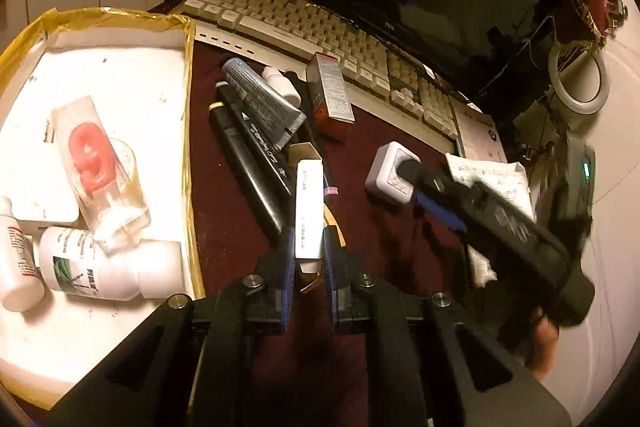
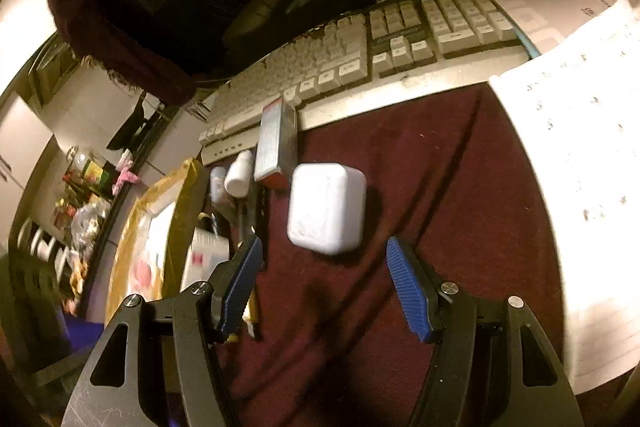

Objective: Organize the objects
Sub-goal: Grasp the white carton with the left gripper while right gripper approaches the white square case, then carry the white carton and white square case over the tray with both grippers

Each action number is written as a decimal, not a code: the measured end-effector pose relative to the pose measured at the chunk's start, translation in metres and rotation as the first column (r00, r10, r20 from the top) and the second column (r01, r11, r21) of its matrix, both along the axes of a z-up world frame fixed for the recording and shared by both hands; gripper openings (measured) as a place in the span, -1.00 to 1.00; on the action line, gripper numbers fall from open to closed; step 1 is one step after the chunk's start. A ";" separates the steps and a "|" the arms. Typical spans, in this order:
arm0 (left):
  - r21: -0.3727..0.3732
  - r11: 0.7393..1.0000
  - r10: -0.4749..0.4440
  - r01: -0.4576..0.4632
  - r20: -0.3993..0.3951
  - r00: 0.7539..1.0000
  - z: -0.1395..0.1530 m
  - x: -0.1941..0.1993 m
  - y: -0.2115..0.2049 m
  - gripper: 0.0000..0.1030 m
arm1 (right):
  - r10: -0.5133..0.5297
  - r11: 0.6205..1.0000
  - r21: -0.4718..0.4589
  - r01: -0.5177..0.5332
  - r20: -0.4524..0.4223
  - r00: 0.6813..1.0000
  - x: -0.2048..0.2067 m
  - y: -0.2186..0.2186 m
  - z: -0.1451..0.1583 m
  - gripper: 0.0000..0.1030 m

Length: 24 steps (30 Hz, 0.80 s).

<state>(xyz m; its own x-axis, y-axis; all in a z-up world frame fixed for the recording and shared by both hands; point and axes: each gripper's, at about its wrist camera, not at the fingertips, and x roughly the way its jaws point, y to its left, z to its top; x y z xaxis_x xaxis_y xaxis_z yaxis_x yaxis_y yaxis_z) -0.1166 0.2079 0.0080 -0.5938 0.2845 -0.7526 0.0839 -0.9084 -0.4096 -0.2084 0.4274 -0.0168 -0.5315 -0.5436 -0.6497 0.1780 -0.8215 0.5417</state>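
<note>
Left wrist: ribbed blue claw (image 1: 310, 247) clamping slim white carton (image 1: 309, 215), maroon cloth (image 1: 384, 239)

Matt maroon cloth (image 2: 420, 187) covers the desk; the tray's rim (image 1: 120, 17) is glossy gold tape.

Tray (image 1: 188, 75) left of pens (image 1: 248, 163); keyboard (image 1: 304, 23) behind; bottles (image 1: 108, 267) in tray.

Both wrist views look steeply down at the bench from close — sharing the keyboard (image 1: 304, 23) (image 2: 360, 55) and white case (image 1: 390, 175) (image 2: 326, 207) before it.
</note>
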 end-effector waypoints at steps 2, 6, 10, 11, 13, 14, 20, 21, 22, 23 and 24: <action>-0.004 1.000 0.000 0.000 -0.002 1.000 0.000 0.000 0.001 -0.79 | -0.013 0.997 0.071 0.014 -0.017 1.000 -0.008 -0.014 0.005 0.16; 0.002 1.000 0.007 -0.007 -0.003 1.000 -0.001 0.002 0.000 -0.79 | -0.033 0.991 0.128 0.030 0.016 0.999 -0.021 -0.028 -0.005 0.11; 0.005 1.000 0.014 -0.014 0.001 1.000 0.000 0.005 0.000 -0.79 | -0.033 0.987 0.157 0.032 0.004 0.999 -0.020 -0.028 -0.006 -0.21; 0.004 1.000 0.013 -0.013 0.002 1.000 0.000 0.006 0.001 -0.79 | -0.030 0.987 0.157 0.029 0.003 1.000 -0.019 -0.028 -0.006 -0.21; -0.001 1.000 0.013 -0.013 0.002 1.000 0.001 0.007 0.002 -0.79 | -0.029 0.990 0.137 0.028 0.005 1.000 -0.017 -0.024 -0.007 -0.22; -0.003 1.000 0.014 -0.014 0.004 1.000 0.001 0.009 0.003 -0.79 | -0.016 0.995 0.102 0.015 0.009 1.000 -0.016 -0.022 -0.007 -0.22; 0.034 0.999 0.011 -0.011 0.000 1.000 0.005 0.019 0.000 -0.79 | 0.096 0.995 -0.006 -0.096 -0.018 0.995 0.004 -0.035 -0.001 -0.22; 0.041 0.999 0.011 -0.011 -0.004 1.000 0.006 0.021 -0.002 -0.79 | 0.107 0.994 -0.001 -0.107 -0.026 0.994 0.008 -0.038 -0.001 -0.22; 0.043 0.999 0.014 -0.014 -0.005 1.000 0.007 0.022 -0.003 -0.79 | 0.114 0.994 -0.003 -0.114 -0.028 0.993 0.011 -0.041 -0.002 -0.22; 0.049 0.999 0.019 -0.018 -0.007 1.000 0.009 0.024 -0.006 -0.79 | 0.122 0.992 -0.005 -0.122 -0.028 0.992 0.012 -0.043 -0.004 -0.22; 0.061 0.998 0.020 -0.020 -0.010 1.000 0.011 0.026 -0.009 -0.79 | 0.126 0.992 -0.002 -0.126 -0.024 0.992 0.013 -0.045 -0.007 -0.22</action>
